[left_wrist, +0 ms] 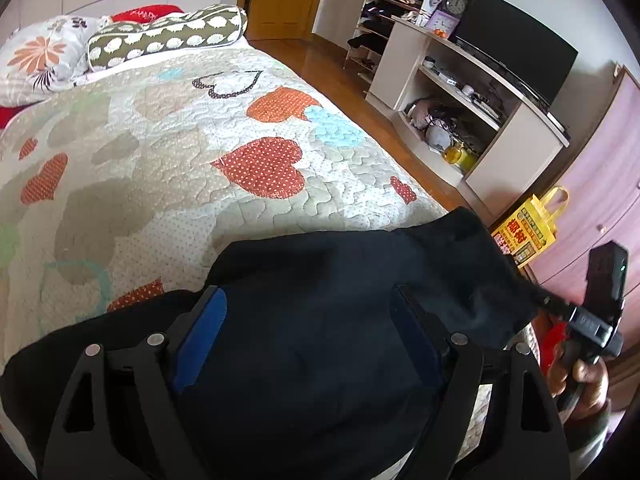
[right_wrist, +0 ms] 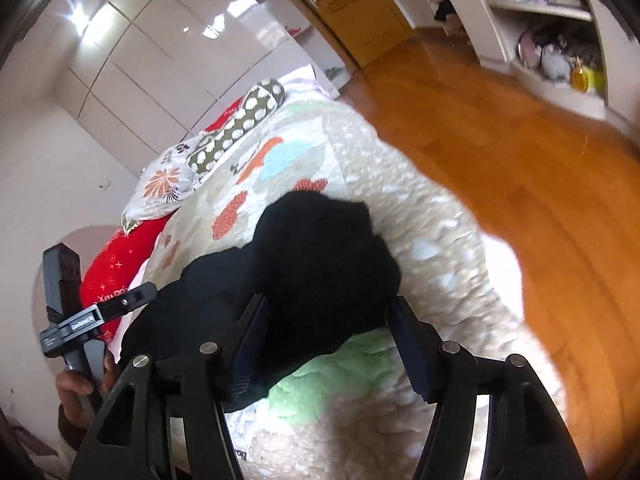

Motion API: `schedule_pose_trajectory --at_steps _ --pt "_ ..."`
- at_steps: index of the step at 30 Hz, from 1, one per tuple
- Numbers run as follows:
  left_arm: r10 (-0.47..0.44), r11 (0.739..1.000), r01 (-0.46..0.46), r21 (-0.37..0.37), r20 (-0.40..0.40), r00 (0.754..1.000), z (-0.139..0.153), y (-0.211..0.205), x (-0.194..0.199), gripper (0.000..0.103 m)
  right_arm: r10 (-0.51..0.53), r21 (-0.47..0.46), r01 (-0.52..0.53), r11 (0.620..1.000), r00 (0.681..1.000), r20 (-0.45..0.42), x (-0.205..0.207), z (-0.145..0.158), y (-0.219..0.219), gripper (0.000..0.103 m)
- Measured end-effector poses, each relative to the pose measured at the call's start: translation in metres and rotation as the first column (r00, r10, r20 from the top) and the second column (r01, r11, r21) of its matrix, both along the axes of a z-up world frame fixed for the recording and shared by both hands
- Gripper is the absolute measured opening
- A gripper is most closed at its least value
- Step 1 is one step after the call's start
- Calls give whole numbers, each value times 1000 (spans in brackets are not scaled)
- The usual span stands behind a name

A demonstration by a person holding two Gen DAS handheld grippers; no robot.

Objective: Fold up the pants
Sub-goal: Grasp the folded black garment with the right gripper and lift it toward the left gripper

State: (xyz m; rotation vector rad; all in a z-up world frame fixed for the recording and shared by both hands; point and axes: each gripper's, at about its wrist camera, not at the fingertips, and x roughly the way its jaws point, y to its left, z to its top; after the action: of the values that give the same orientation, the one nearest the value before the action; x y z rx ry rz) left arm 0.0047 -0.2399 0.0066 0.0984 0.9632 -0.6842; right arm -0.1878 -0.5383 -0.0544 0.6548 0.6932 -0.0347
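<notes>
Black left gripper [left_wrist: 308, 300] frame, silver screws, blue-padded fingers [left_wrist: 202, 340]; olive sleeve [left_wrist: 592, 420].

Left gripper [left_wrist: 308, 340] hangs over black pants [left_wrist: 360, 280] bunched at near edge of the bed, jaws wide w/ blue pads either side of the cloth, not pressing it. Pants lie on a heart-print quilt [left_wrist: 180, 152]; floral pillow [left_wrist: 44, 56] & spotted bolster [left_wrist: 168, 34] at far end. At right, a hand [left_wrist: 580, 380] holds the right gripper [left_wrist: 540, 300] at the pants' edge, its jaws not clear; beyond it a yellow bag [left_wrist: 528, 232], white TV stand [left_wrist: 516, 148] w/ TV [left_wrist: 520, 56], wood floor [left_wrist: 344, 76].
</notes>
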Motion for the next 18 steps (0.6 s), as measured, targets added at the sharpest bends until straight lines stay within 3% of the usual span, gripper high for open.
schedule_pose_trajectory --at_steps 4,6,8,9,13,18 --pt "-32 999 31 -20 -14 999 1 -15 -4 84 -20 28 19 999 999 41 10 -10 3 65" --pt "-69 997 68 -32 -19 997 0 -32 -5 84 -19 5 19 1000 998 64 13 -9 6 59" --pt "-106 994 105 -28 -41 993 -4 -53 -4 84 -3 1 3 1000 996 86 12 -7 7 37" --pt "-125 992 123 -35 -54 991 -6 -64 -2 84 21 10 -22 1000 995 102 10 -6 7 22" --pt "-187 981 182 -65 -97 978 -15 -110 9 84 56 -17 -54 998 991 119 13 -5 13 19" --pt "-215 976 217 1 -137 967 -37 -157 17 84 52 78 -69 995 978 201 10 -2 5 16"
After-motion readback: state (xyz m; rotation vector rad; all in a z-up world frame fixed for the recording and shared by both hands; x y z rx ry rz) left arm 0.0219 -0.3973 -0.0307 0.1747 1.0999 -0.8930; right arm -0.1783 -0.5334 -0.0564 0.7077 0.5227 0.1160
